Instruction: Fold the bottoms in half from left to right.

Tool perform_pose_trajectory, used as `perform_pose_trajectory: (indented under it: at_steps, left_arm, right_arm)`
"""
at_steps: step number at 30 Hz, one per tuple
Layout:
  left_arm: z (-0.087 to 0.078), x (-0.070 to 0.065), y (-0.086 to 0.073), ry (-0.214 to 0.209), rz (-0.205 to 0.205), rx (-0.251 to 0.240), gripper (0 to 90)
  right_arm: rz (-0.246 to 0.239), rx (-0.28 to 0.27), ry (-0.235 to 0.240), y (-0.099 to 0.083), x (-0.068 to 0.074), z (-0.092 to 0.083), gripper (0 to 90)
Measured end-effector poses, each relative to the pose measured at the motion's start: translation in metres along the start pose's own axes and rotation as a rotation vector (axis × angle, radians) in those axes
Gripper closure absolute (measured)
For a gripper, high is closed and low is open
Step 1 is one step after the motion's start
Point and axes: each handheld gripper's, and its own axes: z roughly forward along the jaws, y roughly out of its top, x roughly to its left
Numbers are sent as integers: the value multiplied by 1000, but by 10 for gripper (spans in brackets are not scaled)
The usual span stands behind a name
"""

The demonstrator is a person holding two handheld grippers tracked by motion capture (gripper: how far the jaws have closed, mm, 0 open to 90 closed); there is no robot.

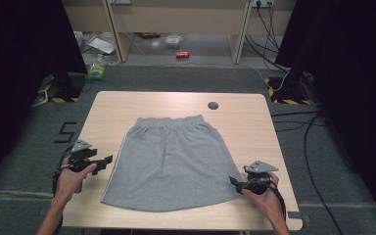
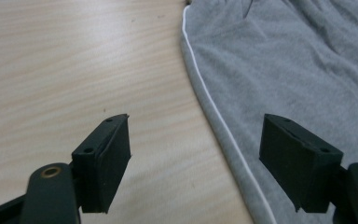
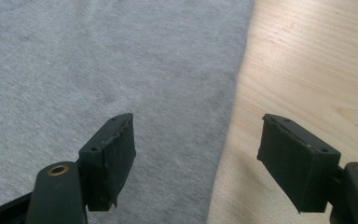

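At table centre lies the grey skirt, soft, light, likely to slump; best pinched at its side hems. Left gripper at nine o'clock and right gripper at four o'clock gape wide, holding nothing

We see the shorts lying flat on the middle of the tabletop, waistband toward the far edge, hem toward the near edge. The left tool sits just left of the shorts' left side seam, over bare tabletop. The right tool sits at the shorts' near right corner, its jaws straddling the garment's right edge. A small round cap lies on the tabletop beyond the waistband, to the right. A can lies on the floor far behind the tabletop.
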Motion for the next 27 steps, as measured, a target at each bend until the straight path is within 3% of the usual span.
perform_pose_trajectory:
  at_steps: [6,21,27]
  left_arm:
    - [14,1,16,-16,4,8,280]
    - [53,5,48,-48,-47,28,317]
    - [69,4,61,-36,-36,44,350]
  right_arm:
    - [-3,1,-1,-1,-1,0,273]
    - [-2,-5,6,0,0,1,273]
    - [-5,-3,4,-1,-1,1,273]
